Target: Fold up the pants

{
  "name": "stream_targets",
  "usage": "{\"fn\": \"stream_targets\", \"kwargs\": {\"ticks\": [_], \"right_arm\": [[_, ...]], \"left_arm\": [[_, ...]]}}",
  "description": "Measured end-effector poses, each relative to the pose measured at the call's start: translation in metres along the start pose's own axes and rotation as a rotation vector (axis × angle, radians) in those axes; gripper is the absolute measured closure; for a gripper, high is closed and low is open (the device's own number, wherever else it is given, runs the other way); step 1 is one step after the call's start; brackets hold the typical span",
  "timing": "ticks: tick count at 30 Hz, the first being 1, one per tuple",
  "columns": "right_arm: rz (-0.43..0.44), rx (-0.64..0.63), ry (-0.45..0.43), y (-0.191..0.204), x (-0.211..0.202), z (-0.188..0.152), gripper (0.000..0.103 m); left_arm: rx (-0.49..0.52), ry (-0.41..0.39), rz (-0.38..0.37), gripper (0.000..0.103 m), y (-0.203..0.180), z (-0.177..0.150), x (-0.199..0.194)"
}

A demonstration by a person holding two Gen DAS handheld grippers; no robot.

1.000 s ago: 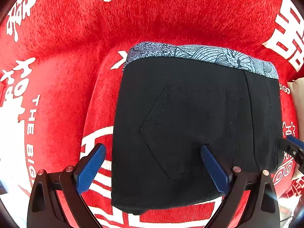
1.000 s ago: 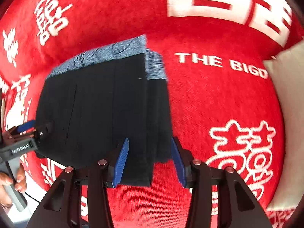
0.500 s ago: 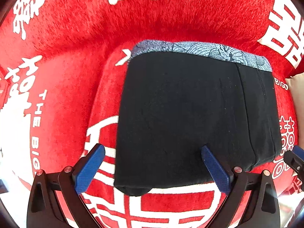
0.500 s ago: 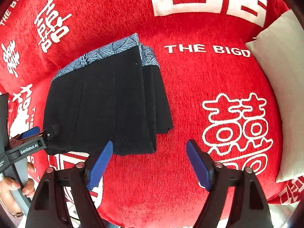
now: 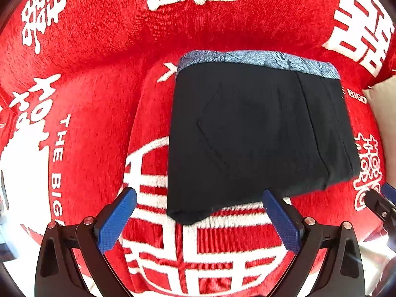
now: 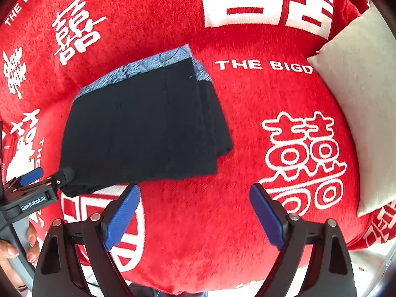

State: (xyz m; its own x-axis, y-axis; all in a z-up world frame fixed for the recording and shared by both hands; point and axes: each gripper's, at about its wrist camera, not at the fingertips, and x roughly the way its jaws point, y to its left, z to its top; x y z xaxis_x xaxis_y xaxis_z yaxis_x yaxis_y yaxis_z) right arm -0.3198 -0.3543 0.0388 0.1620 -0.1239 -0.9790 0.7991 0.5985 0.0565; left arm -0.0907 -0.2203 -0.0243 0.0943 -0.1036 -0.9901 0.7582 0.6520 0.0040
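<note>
The black pants [image 5: 257, 133] lie folded into a compact rectangle on the red blanket [image 5: 99, 79], with a blue patterned waistband lining [image 5: 257, 58] along the far edge. They also show in the right wrist view [image 6: 143, 128]. My left gripper [image 5: 198, 220] is open and empty, just short of the pants' near edge. My right gripper [image 6: 195, 217] is open and empty, over bare blanket to the near right of the pants. The left gripper also appears at the left edge of the right wrist view [image 6: 39, 185].
The red blanket [image 6: 247, 99] with white characters and lettering covers a cushioned seat. A beige pillow [image 6: 358, 94] rests at the right edge. The seat's front edge runs just below both grippers.
My right gripper has opened, let go of the pants' near right edge and drawn back. My left gripper has also drawn back from over the pants.
</note>
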Motion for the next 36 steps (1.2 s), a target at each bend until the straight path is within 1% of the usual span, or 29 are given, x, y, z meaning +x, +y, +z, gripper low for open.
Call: {"fn": "stream_targets", "kwargs": {"ticks": [5,13,17,20,23,25,28,29,32,33,34,35,36], "right_arm": [[-0.006,0.022,-0.002,0.012,-0.015,-0.005,0.011],[-0.017,0.020,-0.001,0.035,-0.048,-0.016,0.011],[-0.022,0.002,0.008,0.046,-0.062,-0.024,0.011],[-0.010,-0.008,0.012,0.050,-0.070,-0.026,0.011],[0.000,-0.006,0.009,0.045,-0.075,-0.025,0.011],[0.001,0.000,0.014,0.038,-0.077,-0.021,0.011],[0.039,0.007,0.021,0.020,-0.073,-0.011,0.011],[0.051,0.007,0.027,0.014,-0.068,-0.006,0.011],[0.110,0.019,0.063,-0.013,-0.040,0.017,0.011],[0.127,0.027,0.075,-0.020,-0.031,0.023,0.011],[0.155,0.042,0.090,-0.030,-0.018,0.033,0.011],[0.187,0.055,0.098,-0.039,-0.007,0.041,0.011],[0.238,0.071,0.107,-0.049,0.008,0.052,0.011]], "left_arm": [[0.026,0.031,0.013,0.001,0.005,-0.010,-0.011],[0.075,0.023,-0.001,0.001,0.008,-0.035,-0.052],[0.078,0.010,-0.013,0.001,0.013,-0.042,-0.065],[0.055,0.009,-0.038,0.001,0.022,-0.041,-0.066],[0.023,0.027,-0.070,0.001,0.033,-0.033,-0.059],[0.010,0.049,-0.074,0.001,0.039,-0.024,-0.048],[-0.045,0.072,-0.091,0.001,0.050,-0.006,-0.029],[-0.061,0.077,-0.087,0.001,0.052,0.000,-0.023],[-0.110,0.081,-0.093,0.001,0.057,0.022,-0.001],[-0.119,0.077,-0.118,0.001,0.056,0.030,0.006],[-0.116,0.070,-0.152,0.001,0.054,0.038,0.014],[-0.109,0.060,-0.162,0.001,0.052,0.044,0.020],[-0.097,0.054,-0.154,0.001,0.049,0.050,0.027]]}}
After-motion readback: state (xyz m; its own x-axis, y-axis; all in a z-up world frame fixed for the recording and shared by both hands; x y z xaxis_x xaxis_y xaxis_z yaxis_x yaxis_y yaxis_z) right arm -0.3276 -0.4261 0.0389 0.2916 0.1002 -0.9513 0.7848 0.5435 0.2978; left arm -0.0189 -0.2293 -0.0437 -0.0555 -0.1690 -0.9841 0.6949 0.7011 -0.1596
